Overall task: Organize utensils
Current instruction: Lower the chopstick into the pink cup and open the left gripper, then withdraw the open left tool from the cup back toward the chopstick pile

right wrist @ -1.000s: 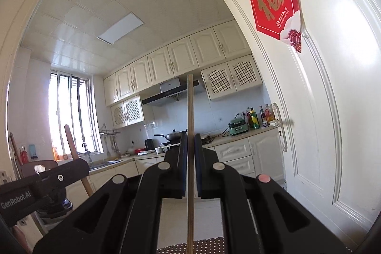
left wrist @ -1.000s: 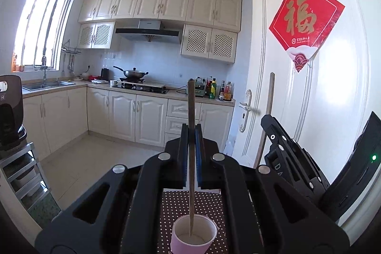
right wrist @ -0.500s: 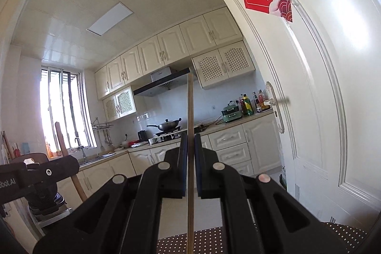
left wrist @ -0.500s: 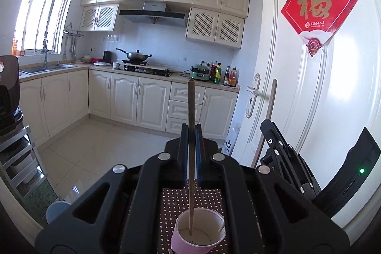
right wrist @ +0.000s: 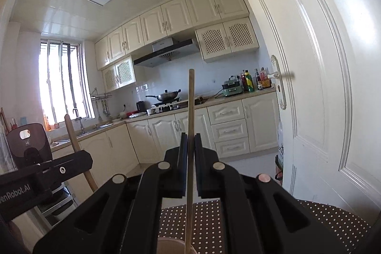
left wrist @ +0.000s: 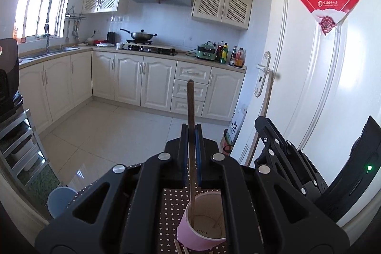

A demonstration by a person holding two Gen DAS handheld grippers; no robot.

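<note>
White kitchen with cream cabinets and a door on the right is filling the background; down front a dotted brown surface [left wrist: 171, 204] is carrying a pink cup [left wrist: 202, 227]. Left tool [left wrist: 191, 135] is clamping a dark chopstick [left wrist: 190, 106] upright between narrow jaws, its lower end sitting inside the cup near the left wall. Right tool [right wrist: 189, 142] is clamping a pale chopstick [right wrist: 190, 99] the same way, jaws pinched narrow, stick hanging vertical with its tip just at the cup rim [right wrist: 171, 242]; whether it is touching the rim is not clear. Both sticks are looking light, stiff and thin, smooth enough to be slipping or swinging in a pinch grip, so holding near mid-length, as both tools are doing, is probably keeping them steady. The cup looks like paper, light, likely tipping if a stick is pushing its wall. A few more thin sticks seem to be lying on the surface beside the cup base [left wrist: 178, 246]. Right tool body is showing in the left view at right, near the cup.
</note>
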